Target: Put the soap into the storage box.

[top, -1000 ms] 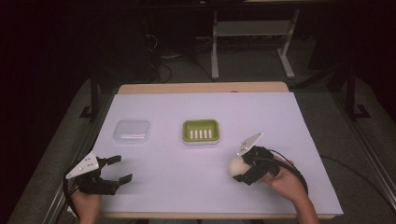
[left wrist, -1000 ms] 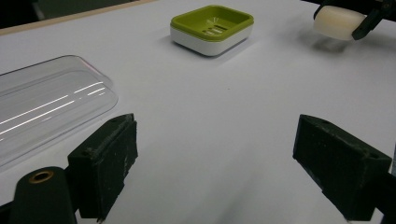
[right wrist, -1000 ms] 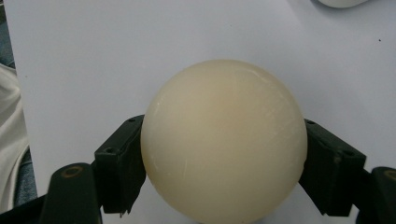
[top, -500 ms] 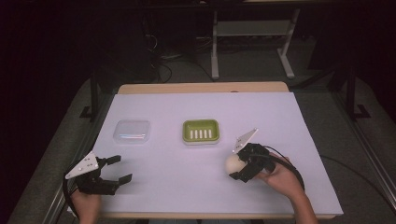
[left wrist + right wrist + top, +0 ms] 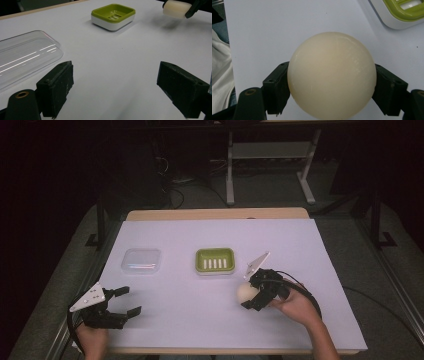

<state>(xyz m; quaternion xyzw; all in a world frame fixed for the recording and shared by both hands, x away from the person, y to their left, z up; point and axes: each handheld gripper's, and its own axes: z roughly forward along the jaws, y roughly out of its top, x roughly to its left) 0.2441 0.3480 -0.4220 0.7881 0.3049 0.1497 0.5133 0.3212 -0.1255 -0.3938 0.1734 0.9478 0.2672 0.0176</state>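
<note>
Cream soap bar pinched in the right gripper, just short of the green soap dish

High view: the right gripper [image 5: 251, 296] clamps the cream soap bar [image 5: 245, 293] near the green soap dish [image 5: 215, 260]; the left gripper [image 5: 125, 301] rests with jaws spread, near the clear lid [image 5: 142, 260]. Left gripper view: its jaws stand wide apart over bare white table [image 5: 120, 62], the lid beside them, the dish and soap farther off. Right gripper view: both pads press the soap's sides above the table, dish corner at top right

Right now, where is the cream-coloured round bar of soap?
The cream-coloured round bar of soap sits clamped in the right gripper, right of centre in the high view, just below-right of the green soap dish.
</note>
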